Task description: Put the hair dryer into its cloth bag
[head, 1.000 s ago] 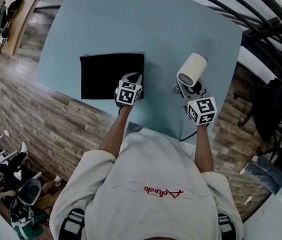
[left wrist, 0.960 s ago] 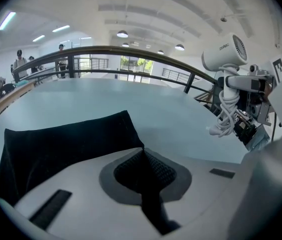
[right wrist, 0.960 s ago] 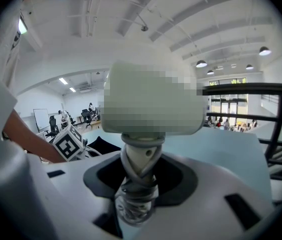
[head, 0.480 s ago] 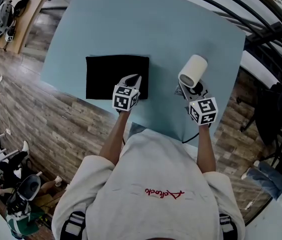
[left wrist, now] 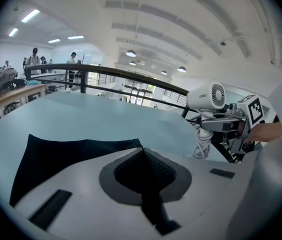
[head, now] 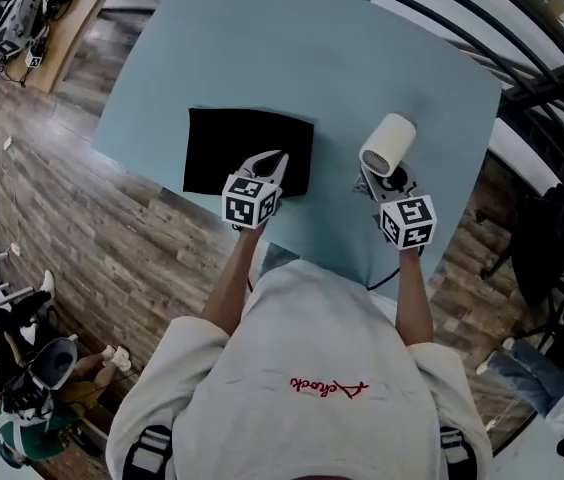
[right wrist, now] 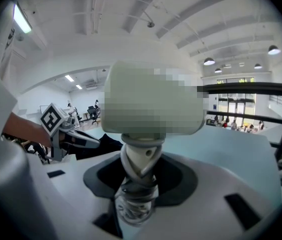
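Note:
The black cloth bag (head: 232,148) lies flat on the light blue table (head: 342,58); in the left gripper view the bag (left wrist: 66,156) spreads out left of the jaws. My left gripper (head: 276,158) hangs shut over the bag's near right part; whether any cloth is pinched is hidden. My right gripper (head: 380,176) is shut on the handle of the white hair dryer (head: 387,143), which stands upright right of the bag. The dryer's cord is wound round the handle (right wrist: 138,184) between the jaws. The dryer (left wrist: 208,96) and the right gripper (left wrist: 223,126) also show in the left gripper view.
The table's near edge (head: 292,238) runs just in front of the person. Wooden floor (head: 112,238) lies to the left. A dark railing (head: 522,28) curves behind the table. Workbenches with gear (head: 12,18) stand at the far left, a chair (head: 552,228) at the right.
My left gripper has risen, still shut, over the bag's near right part. The right gripper has kept still with the dryer. The head view has shifted a little.

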`<state>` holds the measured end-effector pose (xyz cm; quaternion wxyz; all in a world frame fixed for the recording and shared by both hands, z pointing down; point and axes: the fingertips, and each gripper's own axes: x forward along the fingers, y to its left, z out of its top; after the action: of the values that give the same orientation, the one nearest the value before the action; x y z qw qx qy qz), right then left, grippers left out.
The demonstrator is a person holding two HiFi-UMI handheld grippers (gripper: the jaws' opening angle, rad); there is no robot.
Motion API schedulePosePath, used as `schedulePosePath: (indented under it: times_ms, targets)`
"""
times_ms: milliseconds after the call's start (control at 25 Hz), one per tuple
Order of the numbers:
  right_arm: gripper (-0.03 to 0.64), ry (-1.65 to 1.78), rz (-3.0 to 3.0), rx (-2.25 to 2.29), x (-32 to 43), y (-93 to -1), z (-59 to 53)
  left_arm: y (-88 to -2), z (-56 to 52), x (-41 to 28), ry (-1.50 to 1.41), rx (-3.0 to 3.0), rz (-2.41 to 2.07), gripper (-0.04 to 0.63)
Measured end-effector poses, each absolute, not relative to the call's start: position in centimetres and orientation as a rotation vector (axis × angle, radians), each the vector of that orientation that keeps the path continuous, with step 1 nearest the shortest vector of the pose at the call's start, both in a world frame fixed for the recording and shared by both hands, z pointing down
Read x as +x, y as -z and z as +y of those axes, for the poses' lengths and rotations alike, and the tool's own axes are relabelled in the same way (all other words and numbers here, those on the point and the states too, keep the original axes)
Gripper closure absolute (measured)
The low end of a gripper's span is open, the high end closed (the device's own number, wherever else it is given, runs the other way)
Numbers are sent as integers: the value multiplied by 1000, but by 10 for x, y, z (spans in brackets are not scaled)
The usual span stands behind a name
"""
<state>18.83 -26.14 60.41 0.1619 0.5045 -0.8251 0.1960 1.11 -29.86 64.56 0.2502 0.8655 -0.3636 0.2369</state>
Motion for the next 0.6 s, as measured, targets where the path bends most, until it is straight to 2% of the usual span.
schedulePosePath:
  times_ms: [280, 600]
  targets:
    - [449, -506, -2310, 1393, 169, -611, -271, -644, -299, -5, -613, 2351, -988, 583]
    - [449, -234, -2151, 1178, 144, -630, -273, -646, -302, -11, -586, 2354, -956, 583]
